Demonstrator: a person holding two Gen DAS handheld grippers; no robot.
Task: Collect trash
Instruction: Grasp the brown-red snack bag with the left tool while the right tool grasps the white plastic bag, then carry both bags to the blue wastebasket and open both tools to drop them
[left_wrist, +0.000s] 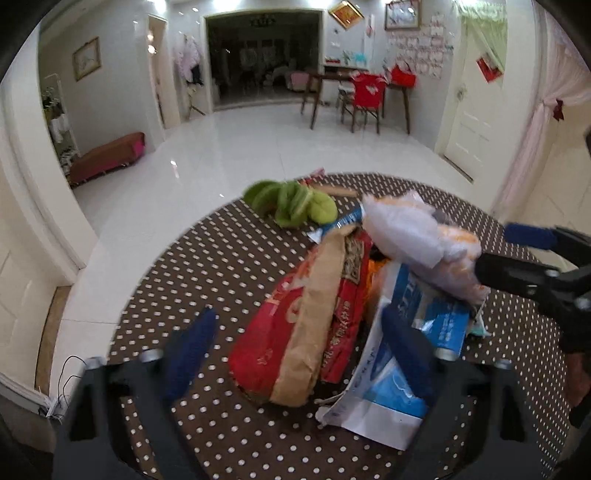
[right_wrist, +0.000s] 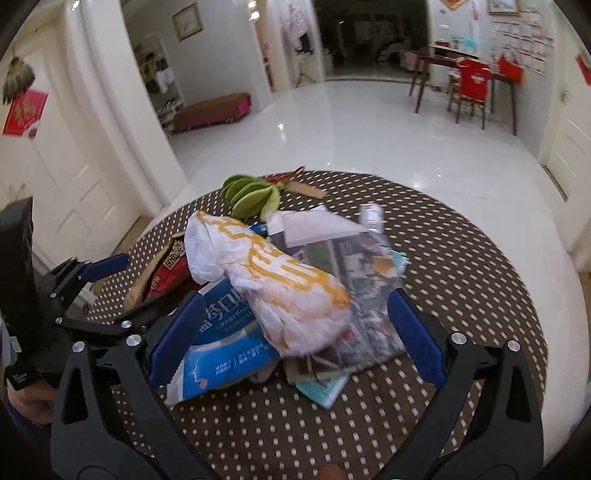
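A pile of trash lies on the round brown polka-dot table (left_wrist: 221, 266): a red and tan paper bag (left_wrist: 306, 317), a blue and white packet (left_wrist: 399, 373), a white and orange plastic bag (left_wrist: 424, 240) and glossy printed sheets (right_wrist: 362, 280). My left gripper (left_wrist: 299, 354) is open, its fingers straddling the red bag and the blue packet's edge. My right gripper (right_wrist: 295, 336) is open around the white and orange bag (right_wrist: 280, 284), which lies over the blue packet (right_wrist: 229, 332). The right gripper also shows in the left wrist view (left_wrist: 517, 254), the left in the right wrist view (right_wrist: 122, 280).
Green peels (left_wrist: 291, 203) and a thin brown stick (left_wrist: 340, 190) lie at the table's far edge (right_wrist: 251, 195). A small teal packet (right_wrist: 321, 387) sticks out under the pile. Beyond are white floor tiles (left_wrist: 258, 144), a wooden table with a red chair (left_wrist: 365, 96) and a low bench (left_wrist: 107, 157).
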